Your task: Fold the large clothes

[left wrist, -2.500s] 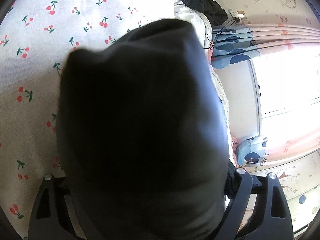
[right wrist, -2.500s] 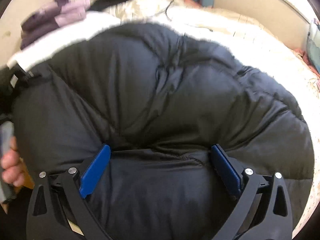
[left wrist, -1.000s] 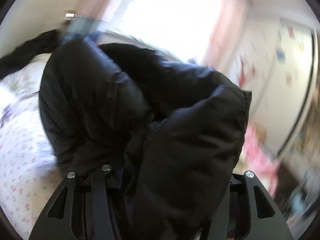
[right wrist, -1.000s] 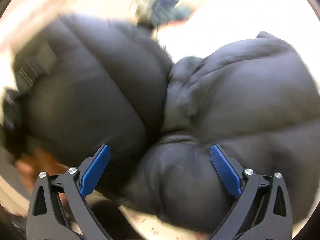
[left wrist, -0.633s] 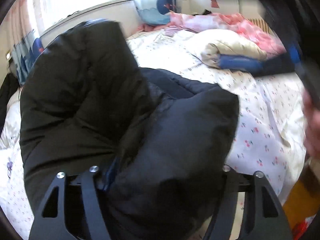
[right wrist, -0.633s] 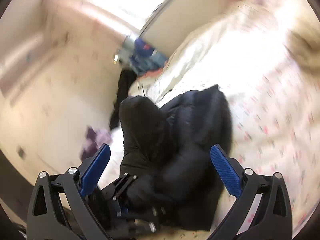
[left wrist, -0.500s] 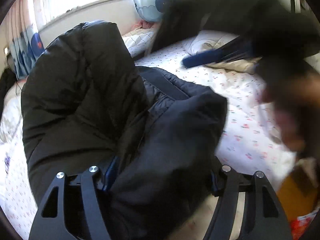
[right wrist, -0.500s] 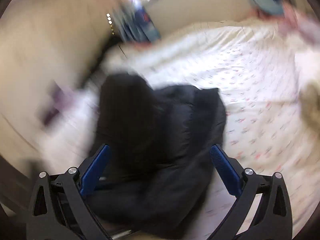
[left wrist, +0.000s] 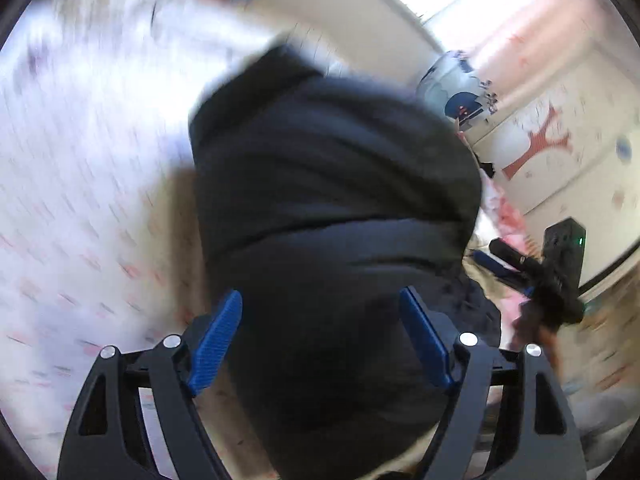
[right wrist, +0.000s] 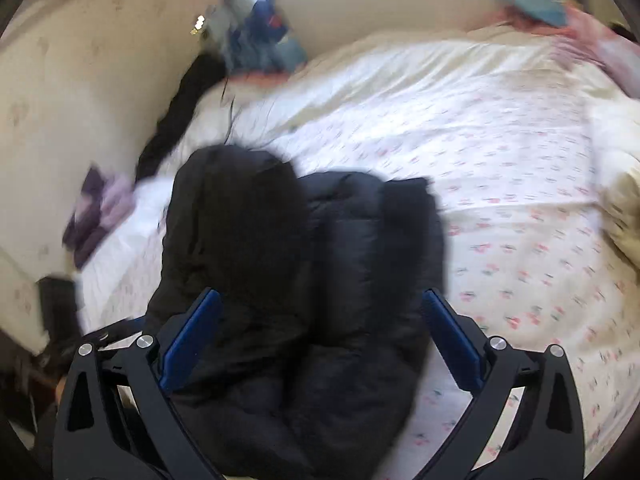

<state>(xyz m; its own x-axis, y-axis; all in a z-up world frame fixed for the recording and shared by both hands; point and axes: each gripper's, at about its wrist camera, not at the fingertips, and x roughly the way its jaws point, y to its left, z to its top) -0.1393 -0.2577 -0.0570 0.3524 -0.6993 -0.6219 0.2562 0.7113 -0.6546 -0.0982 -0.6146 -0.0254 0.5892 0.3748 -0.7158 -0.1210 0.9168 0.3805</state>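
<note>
A black puffer jacket [right wrist: 304,300] lies bunched in a thick folded heap on a bed, near its lower-left corner as the right wrist camera sees it. The bedsheet [right wrist: 500,168] under it is white with small red cherry prints (blurred in both views). In the left wrist view the same jacket [left wrist: 332,208] fills the centre of the picture, its padded bands running crosswise.

The left gripper [left wrist: 322,340] has its blue-padded jaws spread wide and has just been opening; the jacket sits between the pads, with a gap showing at each pad, so it is not pinched. The right gripper [right wrist: 320,344] is also spread wide above the jacket, the cloth lying between and below its blue pads without visibly being squeezed. It also shows at the right edge of the left wrist view, held in a person's hand [left wrist: 532,320].

Farther off, purple clothes [right wrist: 100,212] and a dark garment [right wrist: 176,120] lie by the cream wall at the bed's left, and a pink quilt [right wrist: 600,48] sits at the far right corner
</note>
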